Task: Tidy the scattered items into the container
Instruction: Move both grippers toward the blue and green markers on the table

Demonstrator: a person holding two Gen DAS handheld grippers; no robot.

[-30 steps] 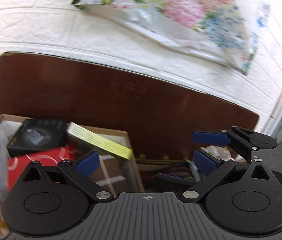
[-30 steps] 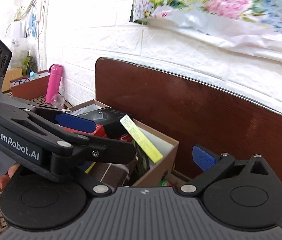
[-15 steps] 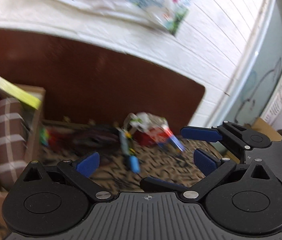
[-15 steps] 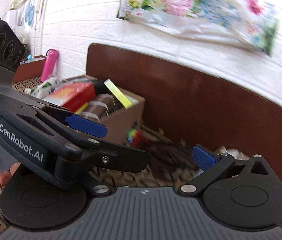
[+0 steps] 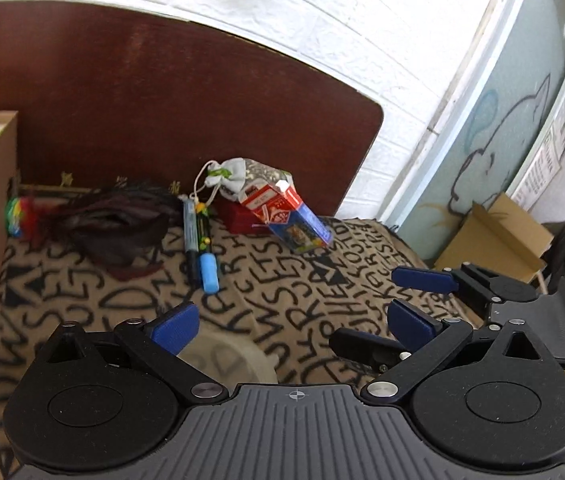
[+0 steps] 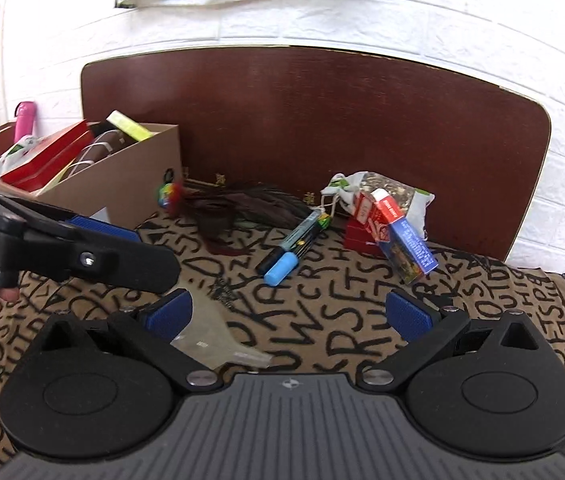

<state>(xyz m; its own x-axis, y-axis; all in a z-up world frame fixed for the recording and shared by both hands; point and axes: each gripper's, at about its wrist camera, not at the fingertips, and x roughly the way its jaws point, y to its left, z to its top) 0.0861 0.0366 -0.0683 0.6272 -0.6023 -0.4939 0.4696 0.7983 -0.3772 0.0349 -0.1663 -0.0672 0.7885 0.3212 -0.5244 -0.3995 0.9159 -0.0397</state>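
My box [image 6: 122,184] is part filled; markers [image 6: 290,244], cartons [image 6: 398,236], pouch [image 5: 230,180] and feathers [image 6: 242,208] wait along the bed's [image 6: 362,320] back edge, with my left gripper [image 5: 294,320] and right gripper [image 6: 288,312] both spread, holding nothing.

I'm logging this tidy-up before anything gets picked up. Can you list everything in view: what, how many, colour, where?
cardboard box: one, brown, left, already holding a red box, a yellow-green book and more
feather duster: one, dark maroon, rainbow handle end, beside the box
markers: two, a blue-capped one and a black one, side by side, centre
drawstring pouch: one, white, against the headboard
cartons: two, red-white and blue, leaning on a red box
clear plastic piece: one, on the near cloth
lettered cloth: one, tan and black, under everything
headboard: one, dark brown, behind
pink bottle: one, far left
left gripper: open, empty
right gripper: open, empty
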